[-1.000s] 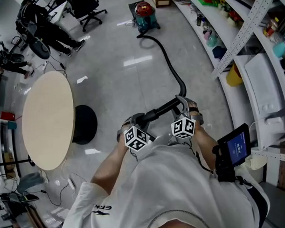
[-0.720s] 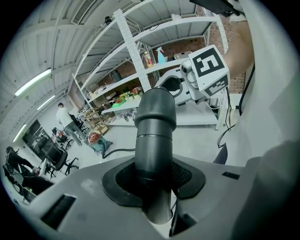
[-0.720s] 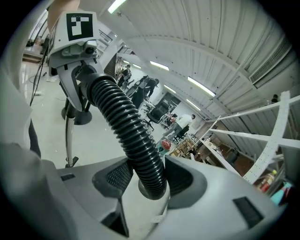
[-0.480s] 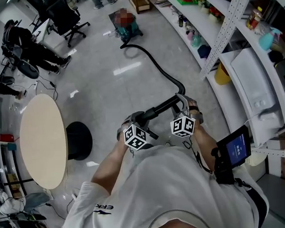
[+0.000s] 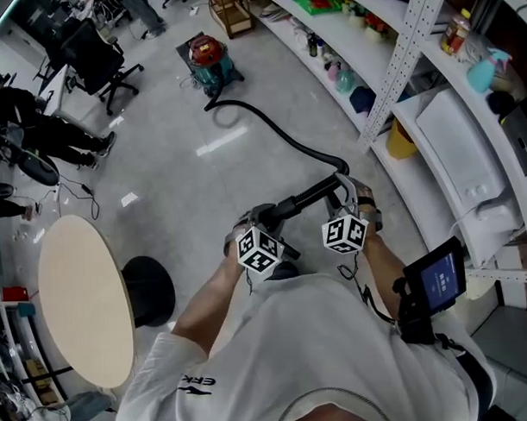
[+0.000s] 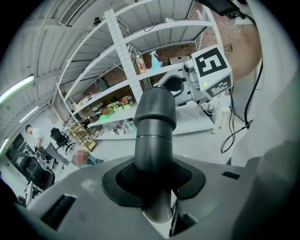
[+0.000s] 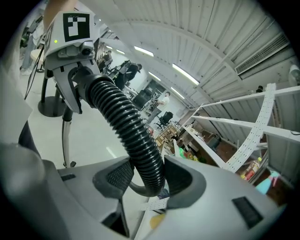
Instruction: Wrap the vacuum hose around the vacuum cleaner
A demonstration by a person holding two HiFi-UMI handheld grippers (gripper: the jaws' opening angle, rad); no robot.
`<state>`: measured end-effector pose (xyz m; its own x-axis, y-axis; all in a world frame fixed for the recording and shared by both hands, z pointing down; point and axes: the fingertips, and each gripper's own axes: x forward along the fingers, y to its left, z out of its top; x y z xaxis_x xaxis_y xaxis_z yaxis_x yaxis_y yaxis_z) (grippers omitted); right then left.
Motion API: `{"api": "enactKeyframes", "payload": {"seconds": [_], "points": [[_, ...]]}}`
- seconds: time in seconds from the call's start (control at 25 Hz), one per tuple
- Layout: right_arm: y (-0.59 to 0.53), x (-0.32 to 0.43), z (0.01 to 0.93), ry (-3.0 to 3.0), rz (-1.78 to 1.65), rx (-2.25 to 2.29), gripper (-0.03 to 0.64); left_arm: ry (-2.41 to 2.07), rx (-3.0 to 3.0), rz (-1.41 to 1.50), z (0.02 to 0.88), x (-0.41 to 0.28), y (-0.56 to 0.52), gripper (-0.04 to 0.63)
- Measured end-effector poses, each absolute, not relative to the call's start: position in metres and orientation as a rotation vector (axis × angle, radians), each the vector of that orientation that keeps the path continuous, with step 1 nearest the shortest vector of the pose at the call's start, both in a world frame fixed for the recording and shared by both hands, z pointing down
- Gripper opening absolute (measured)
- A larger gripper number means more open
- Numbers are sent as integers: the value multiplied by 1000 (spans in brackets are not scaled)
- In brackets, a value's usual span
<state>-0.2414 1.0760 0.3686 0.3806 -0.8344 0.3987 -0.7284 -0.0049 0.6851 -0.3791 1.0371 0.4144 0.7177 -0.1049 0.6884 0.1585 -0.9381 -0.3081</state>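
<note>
Grey floor [image 5: 176, 165] | vacuum cleaner [image 5: 211, 56] shifted leftward | left hand-held gripper [image 6: 157, 180] pinches wand [image 6: 155, 122] | right hand-held gripper [image 7: 145, 180] pinches hose [image 7: 122, 117]

On my left I see a round beige table [image 5: 81, 294] on a black base [image 5: 151, 291]. A black office chair [image 5: 98, 57] stands further up the glossy grey floor [image 5: 185, 191], and cables [image 5: 84, 201] trail near it. White shelves [image 5: 387, 46] full of bottles run along the right, with a yellow tub [image 5: 401, 141] beneath. A small blue-lit screen [image 5: 437, 282] sits at lower right.
</note>
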Motion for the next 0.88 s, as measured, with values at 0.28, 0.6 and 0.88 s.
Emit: {"api": "enactKeyframes", "payload": {"seconds": [0.28,0.6,0.88], "points": [[1030,-223,357,-1290,-120,1793,199,-135,-2561,-1012,405,-356,979,124],[980,-210,356,-1221,-99,1817,196,-195,-2533,-967,403,-339,918,124],[943,-194,351,-1187,-88,1830,195,-200,-2526,-948,396,-322,875,124]]}}
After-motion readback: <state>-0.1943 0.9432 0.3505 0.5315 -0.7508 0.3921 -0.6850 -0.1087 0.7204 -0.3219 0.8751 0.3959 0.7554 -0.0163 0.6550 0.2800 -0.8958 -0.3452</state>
